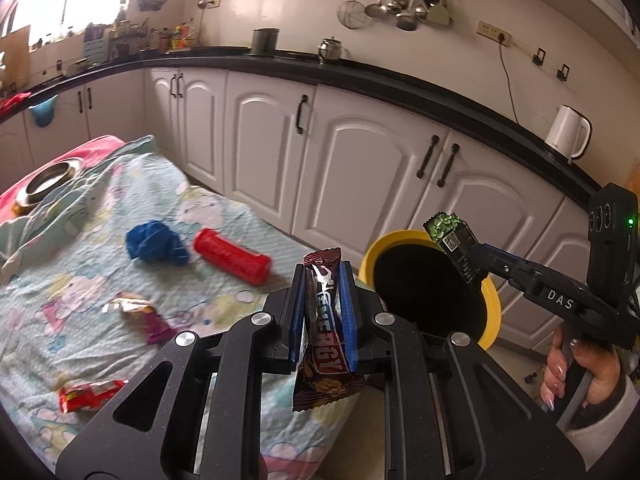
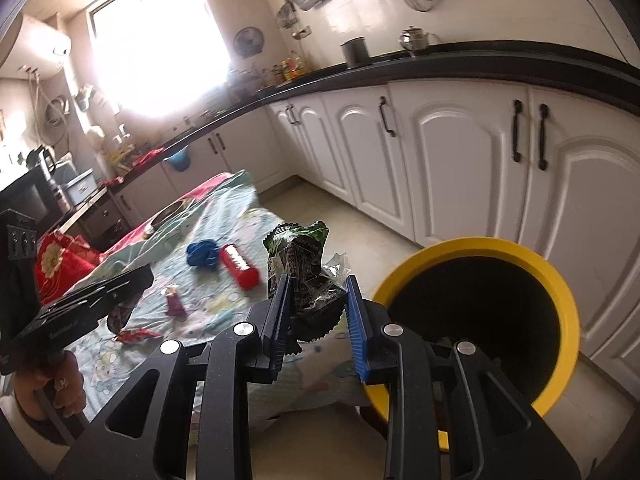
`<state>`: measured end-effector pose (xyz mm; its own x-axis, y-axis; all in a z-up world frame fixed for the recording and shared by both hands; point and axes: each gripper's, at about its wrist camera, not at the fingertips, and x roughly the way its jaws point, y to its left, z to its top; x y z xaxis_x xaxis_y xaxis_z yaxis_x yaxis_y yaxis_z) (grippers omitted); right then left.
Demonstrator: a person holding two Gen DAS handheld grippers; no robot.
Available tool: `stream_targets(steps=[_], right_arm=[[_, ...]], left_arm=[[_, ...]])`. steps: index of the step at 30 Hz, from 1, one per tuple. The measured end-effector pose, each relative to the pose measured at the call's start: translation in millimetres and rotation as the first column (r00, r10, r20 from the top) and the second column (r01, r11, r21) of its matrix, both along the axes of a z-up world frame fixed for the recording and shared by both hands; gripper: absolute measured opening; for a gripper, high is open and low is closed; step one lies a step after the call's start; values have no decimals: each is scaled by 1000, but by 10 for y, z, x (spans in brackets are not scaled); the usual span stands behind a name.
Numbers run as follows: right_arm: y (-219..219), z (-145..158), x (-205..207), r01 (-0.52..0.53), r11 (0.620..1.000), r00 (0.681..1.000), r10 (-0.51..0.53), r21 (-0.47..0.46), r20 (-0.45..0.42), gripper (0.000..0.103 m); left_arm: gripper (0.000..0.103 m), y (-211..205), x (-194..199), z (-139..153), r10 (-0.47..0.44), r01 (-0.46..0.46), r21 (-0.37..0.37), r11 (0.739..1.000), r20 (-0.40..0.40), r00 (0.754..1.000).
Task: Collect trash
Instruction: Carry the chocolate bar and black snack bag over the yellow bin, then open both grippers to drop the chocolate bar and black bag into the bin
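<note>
My left gripper (image 1: 323, 280) is shut on a brown energy bar wrapper (image 1: 326, 320) above the table's near corner, left of the yellow trash bin (image 1: 490, 304). My right gripper (image 2: 316, 300) is shut on a crumpled green and black wrapper (image 2: 300, 264); in the left wrist view it holds this wrapper (image 1: 452, 240) over the bin's black opening. The bin (image 2: 564, 300) stands on the floor at the right of the table. On the table lie a red tube pack (image 1: 232, 256), a blue crumpled piece (image 1: 156, 242), a purple wrapper (image 1: 144, 316) and a red wrapper (image 1: 90, 394).
The table has a pastel cartoon cloth (image 1: 80, 280) and a metal bowl (image 1: 48, 182) at its far end. White cabinets (image 1: 360, 168) under a black counter run behind, with a white kettle (image 1: 568, 132). Tiled floor (image 2: 328, 216) lies between table and cabinets.
</note>
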<state>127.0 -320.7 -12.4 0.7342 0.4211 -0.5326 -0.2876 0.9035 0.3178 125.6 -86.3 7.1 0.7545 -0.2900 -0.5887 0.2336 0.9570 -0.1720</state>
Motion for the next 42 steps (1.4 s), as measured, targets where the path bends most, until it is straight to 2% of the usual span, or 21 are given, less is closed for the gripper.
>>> stream_targets(steps=[18,32,42], right_arm=[[-645,-219,-13,157,988,987,-157,6,-36,26],[-877,-426,-41,227,974,971,-227,-16,-74,26],[-1034,-646,-12,279,960,950,-281,-38,-136,26]], left_arm=[[11,-565,203,-109,-105,104,-7,995,-14,994],[11,-931,377,-232,-165,164,-8,986,-28,986],[12,-1247,560,-351,-214,214,2,977,-47,976]])
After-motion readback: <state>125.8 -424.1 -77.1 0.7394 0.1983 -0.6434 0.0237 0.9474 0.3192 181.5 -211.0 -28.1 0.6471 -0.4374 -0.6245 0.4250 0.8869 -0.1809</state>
